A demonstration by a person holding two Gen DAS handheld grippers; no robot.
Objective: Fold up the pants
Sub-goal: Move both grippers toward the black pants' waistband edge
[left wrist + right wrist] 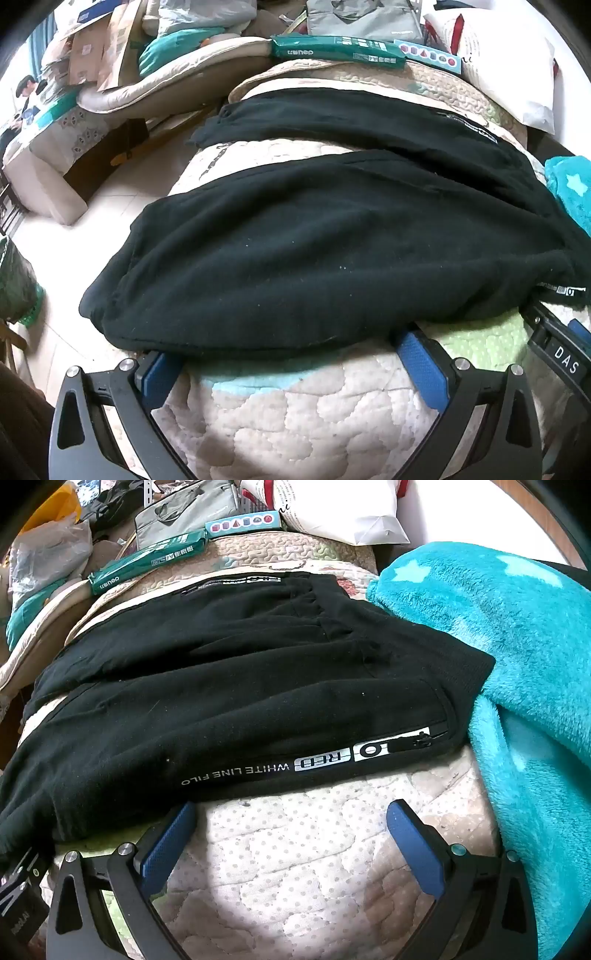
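Black pants (314, 236) lie spread flat on a quilted bed cover (295, 413), legs apart toward the left, waistband toward the right. In the right wrist view the pants (221, 694) show white lettering along the near side seam and a zip pocket. My left gripper (291, 354) is open, its blue fingertips at the near edge of the closer leg, holding nothing. My right gripper (291, 819) is open at the near edge by the lettering, empty. The right gripper also shows in the left wrist view (557, 347), at the far right.
A teal fleece blanket (517, 664) lies against the waistband on the right. A green paper pack (336, 50), a small box, a grey bag (184, 513) and a white pillow (509, 74) line the far edge. The floor (110, 177) and clutter lie left.
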